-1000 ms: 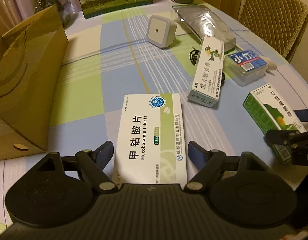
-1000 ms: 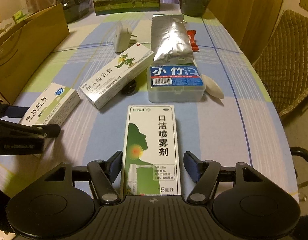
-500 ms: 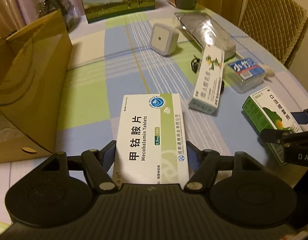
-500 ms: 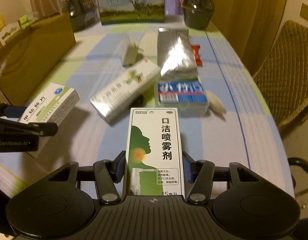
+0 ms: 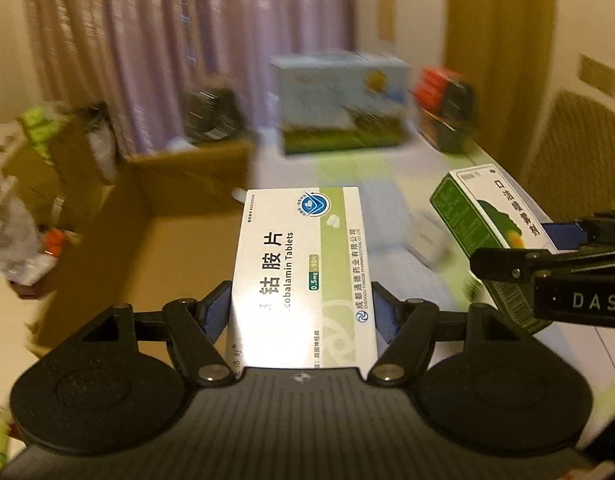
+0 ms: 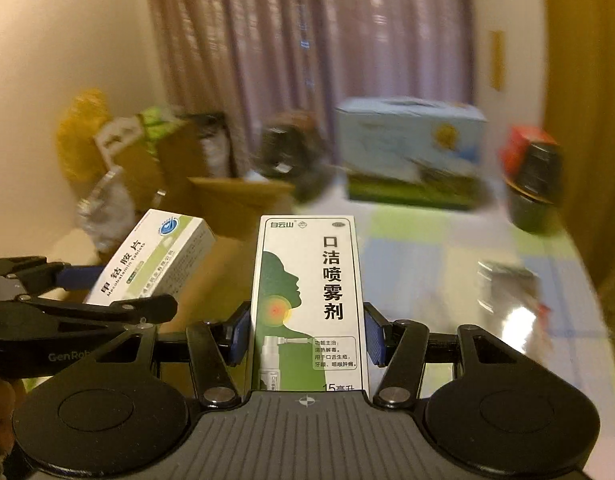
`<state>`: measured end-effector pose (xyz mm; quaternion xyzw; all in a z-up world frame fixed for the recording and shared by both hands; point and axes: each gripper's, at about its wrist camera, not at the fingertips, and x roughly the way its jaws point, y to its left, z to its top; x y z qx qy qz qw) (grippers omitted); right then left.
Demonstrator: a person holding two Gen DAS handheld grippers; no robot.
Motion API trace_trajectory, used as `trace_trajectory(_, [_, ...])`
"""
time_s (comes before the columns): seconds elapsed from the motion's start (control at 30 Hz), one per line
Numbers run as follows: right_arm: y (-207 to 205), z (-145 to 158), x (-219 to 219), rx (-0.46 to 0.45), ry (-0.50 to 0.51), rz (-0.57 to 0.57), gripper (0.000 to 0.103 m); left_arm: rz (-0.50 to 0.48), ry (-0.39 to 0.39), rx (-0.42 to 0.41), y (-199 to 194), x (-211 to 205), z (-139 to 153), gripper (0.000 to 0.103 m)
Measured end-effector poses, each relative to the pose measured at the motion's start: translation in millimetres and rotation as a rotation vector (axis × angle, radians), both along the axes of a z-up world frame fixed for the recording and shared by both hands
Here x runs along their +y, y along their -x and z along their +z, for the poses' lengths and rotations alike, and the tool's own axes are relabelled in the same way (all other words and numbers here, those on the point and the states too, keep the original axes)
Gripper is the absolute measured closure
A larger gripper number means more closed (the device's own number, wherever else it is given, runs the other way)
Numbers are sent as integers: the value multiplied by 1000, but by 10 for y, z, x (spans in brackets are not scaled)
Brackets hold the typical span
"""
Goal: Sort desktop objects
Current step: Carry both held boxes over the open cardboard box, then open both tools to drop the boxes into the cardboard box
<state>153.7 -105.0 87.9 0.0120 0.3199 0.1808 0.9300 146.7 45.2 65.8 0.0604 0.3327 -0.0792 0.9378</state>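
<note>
My left gripper (image 5: 301,312) is shut on a white and green Mecobalamin tablet box (image 5: 303,276) and holds it in the air, over the open brown cardboard box (image 5: 175,248) at the left. My right gripper (image 6: 305,338) is shut on a tall white and green throat spray box (image 6: 307,300), also lifted off the table. Each held box shows in the other view: the spray box (image 5: 487,224) at the right, the tablet box (image 6: 151,260) at the left with the left gripper (image 6: 119,292) beside it.
A blue and green milk carton case (image 6: 411,152) stands at the table's far end, with a dark pot (image 6: 535,188) to its right. A silver foil pouch (image 6: 507,292) lies on the checked tablecloth (image 6: 419,256). Bags and clutter (image 6: 107,168) sit beyond the cardboard box. Curtains hang behind.
Both grippers closed on their boxes and lifted them off the table. The views tilted up and swung left towards the cardboard box, and the background is blurred by motion.
</note>
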Motion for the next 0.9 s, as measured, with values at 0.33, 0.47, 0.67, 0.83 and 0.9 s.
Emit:
trace_trajectory(0.33, [-580, -110, 1165, 109, -49, 101, 50, 128, -53, 12, -477, 1185, 162, 36])
trace_trajectory(0.47, [-749, -268, 1399, 144, -34, 103, 50, 143, -64, 36, -513, 1381, -6, 36])
trace_trajectory(0.67, [-777, -414, 1417, 168, -34, 79, 50, 124, -21, 61, -568, 1543, -226, 36])
trace_trajectory(0.83, [-790, -459, 1423, 174, -30, 75, 50, 120, -8, 65, -608, 1621, -306, 35])
trace_trajectory(0.9, [-790, -480, 1436, 178, -28, 76, 50, 121, -7, 56, -596, 1644, -297, 35])
